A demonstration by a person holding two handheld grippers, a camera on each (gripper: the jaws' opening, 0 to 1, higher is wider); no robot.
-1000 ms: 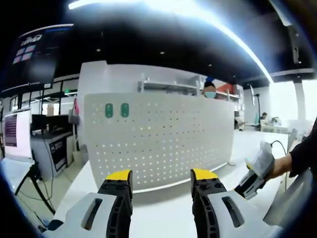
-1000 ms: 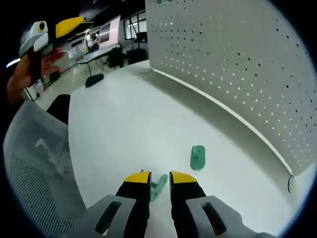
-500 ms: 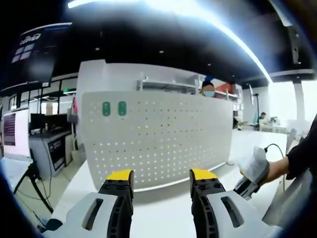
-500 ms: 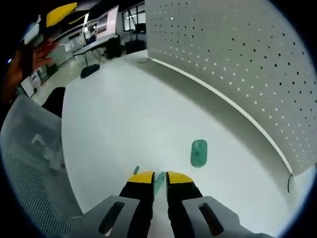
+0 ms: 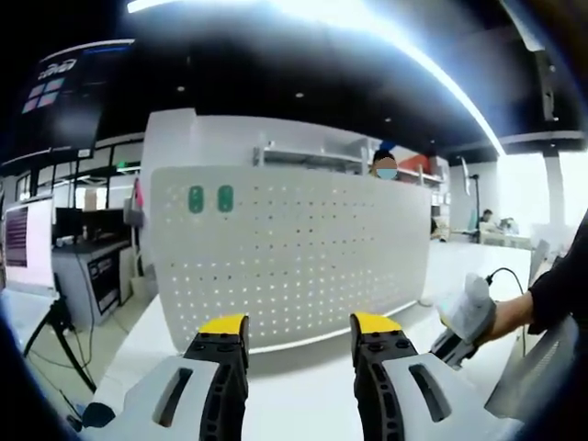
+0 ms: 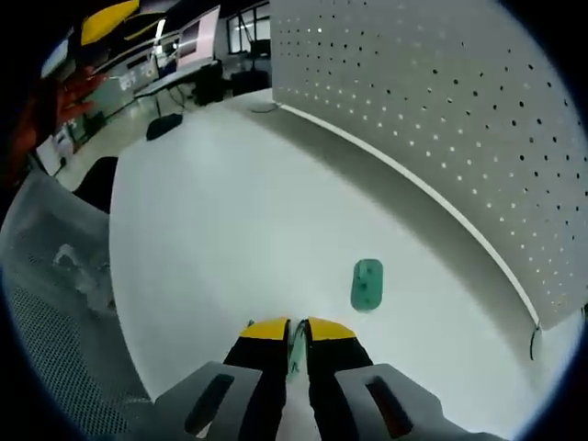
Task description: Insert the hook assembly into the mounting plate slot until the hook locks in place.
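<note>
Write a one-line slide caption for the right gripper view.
Right gripper shut on a green hook piece, a second green hook lying on the white table before the pegboard.

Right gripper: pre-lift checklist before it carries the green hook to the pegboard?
1. Grip: right gripper has its jaws nearly together on a green hook piece. Ok, though how firmly cannot be told.
2. Second green hook lies loose on the white table, apart from the jaws. Ok.
3. Pegboard stands upright at the table's far edge, two green hooks already in its upper left. Ok.
4. Left gripper open, holding nothing, facing the pegboard. Ok.
5. Hook orientation in the jaws: cannot tell.
</note>
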